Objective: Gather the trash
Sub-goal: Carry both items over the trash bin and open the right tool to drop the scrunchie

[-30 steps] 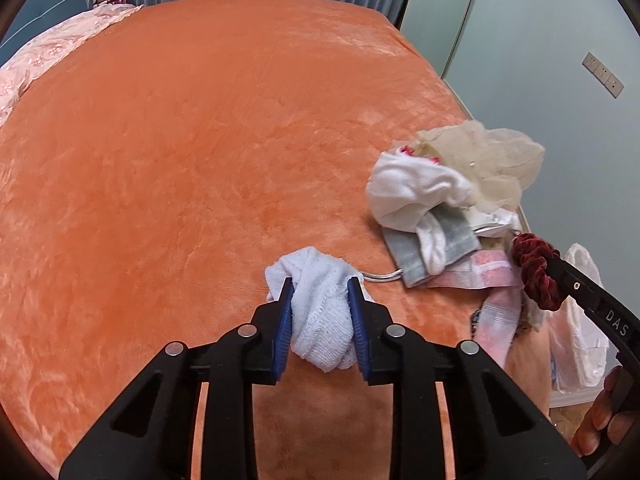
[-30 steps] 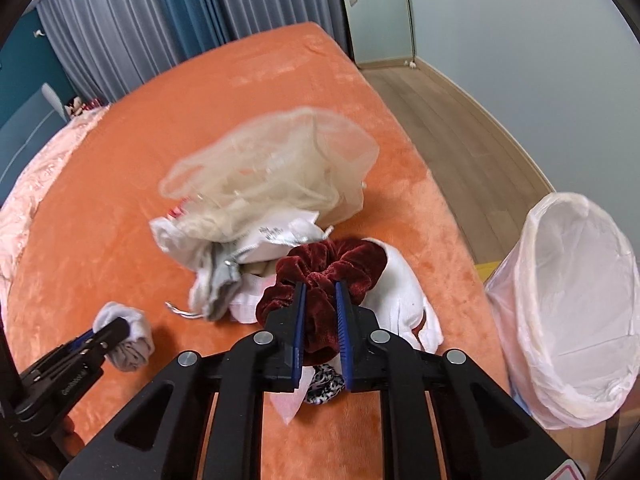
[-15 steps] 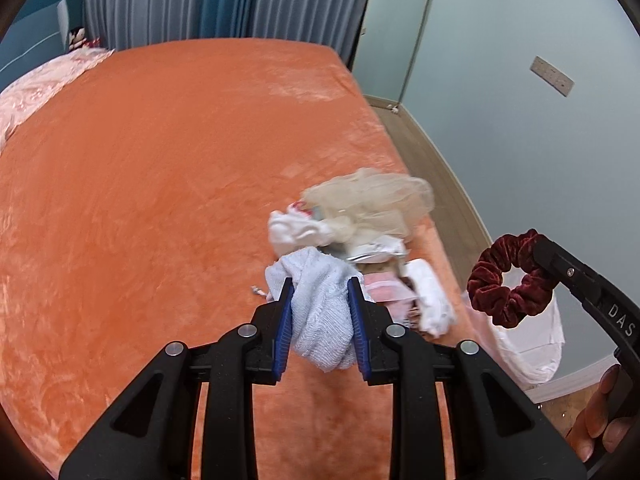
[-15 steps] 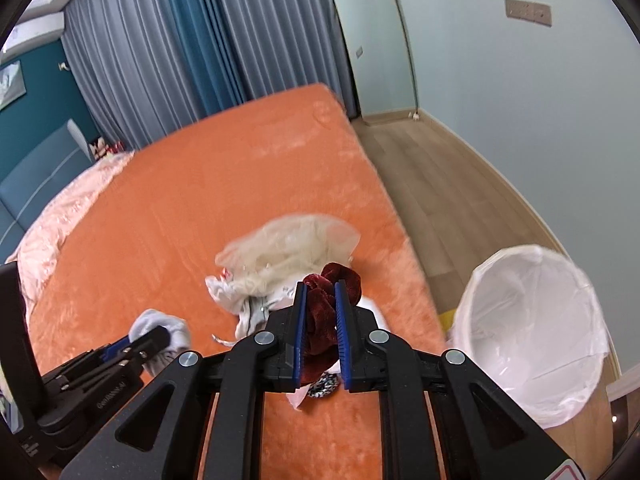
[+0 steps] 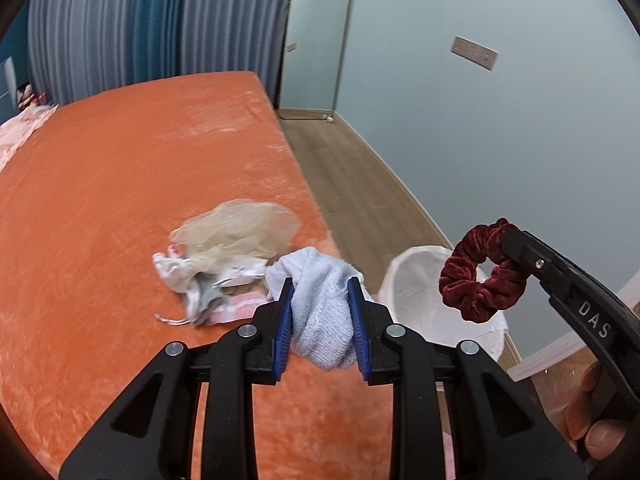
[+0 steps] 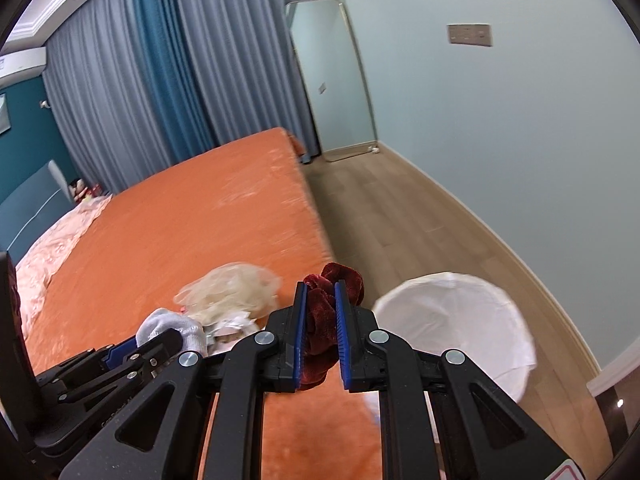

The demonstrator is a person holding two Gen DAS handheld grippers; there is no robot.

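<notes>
Your left gripper (image 5: 322,316) is clamped on the white sock (image 5: 320,320), held above the orange bed (image 5: 120,200). Your right gripper (image 6: 320,334) pinches the maroon scrunchie (image 6: 320,320) beside the white-lined bin (image 6: 460,320).

An orange plush blanket (image 5: 120,184) covers the bed, and a pale pink floral quilt (image 6: 52,244) lies along its far left side. Behind the bed hang grey pleated curtains (image 6: 108,96) with a teal panel (image 6: 160,60) between them. A tall mirror with a thin gold frame (image 6: 332,80) leans against the pale blue-green wall (image 5: 500,140), standing on the light wood plank floor (image 6: 400,216). A beige switch plate (image 5: 475,53) sits high on that wall. A blue padded headboard (image 6: 32,204) shows at the far left.
</notes>
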